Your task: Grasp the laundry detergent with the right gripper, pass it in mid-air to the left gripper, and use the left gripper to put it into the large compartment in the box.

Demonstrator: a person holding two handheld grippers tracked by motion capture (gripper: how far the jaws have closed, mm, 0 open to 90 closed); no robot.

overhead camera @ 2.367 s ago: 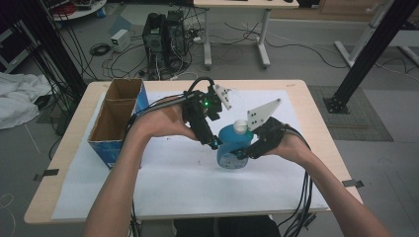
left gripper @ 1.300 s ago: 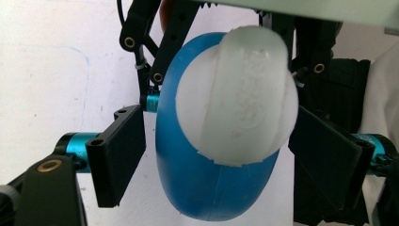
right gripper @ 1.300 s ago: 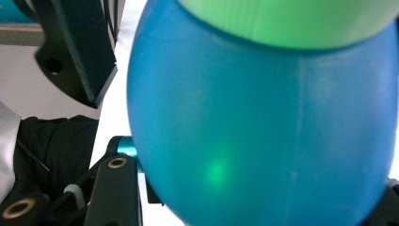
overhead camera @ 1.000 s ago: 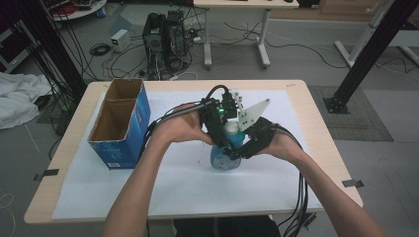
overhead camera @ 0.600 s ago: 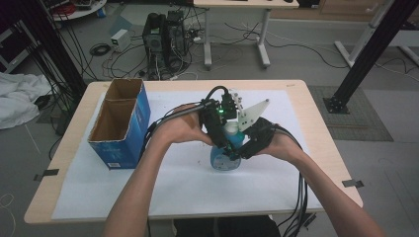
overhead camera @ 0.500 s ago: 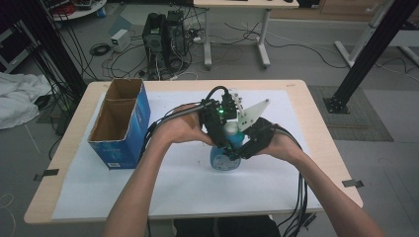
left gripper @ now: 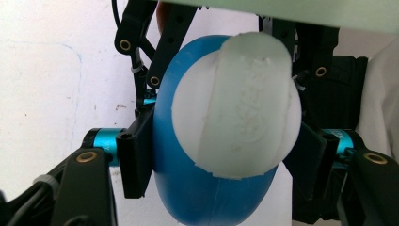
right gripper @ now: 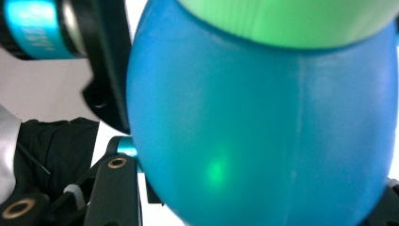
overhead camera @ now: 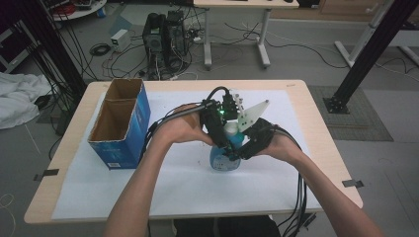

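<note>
Blue bottle (overhead camera: 225, 159): upright at mid-counter (overhead camera: 296, 94) on white sheet (overhead camera: 178, 187). Right gripper (overhead camera: 236, 154): clamped tight on bottle body. Left gripper (overhead camera: 223, 140): jaws just closing, pads against bottle beneath white cap (left gripper: 240, 108). Blue box (overhead camera: 121, 128): open, far left.

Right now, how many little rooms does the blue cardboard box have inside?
2. The blue cardboard box on the table's left side has a far compartment and a near compartment, split by a divider.
</note>
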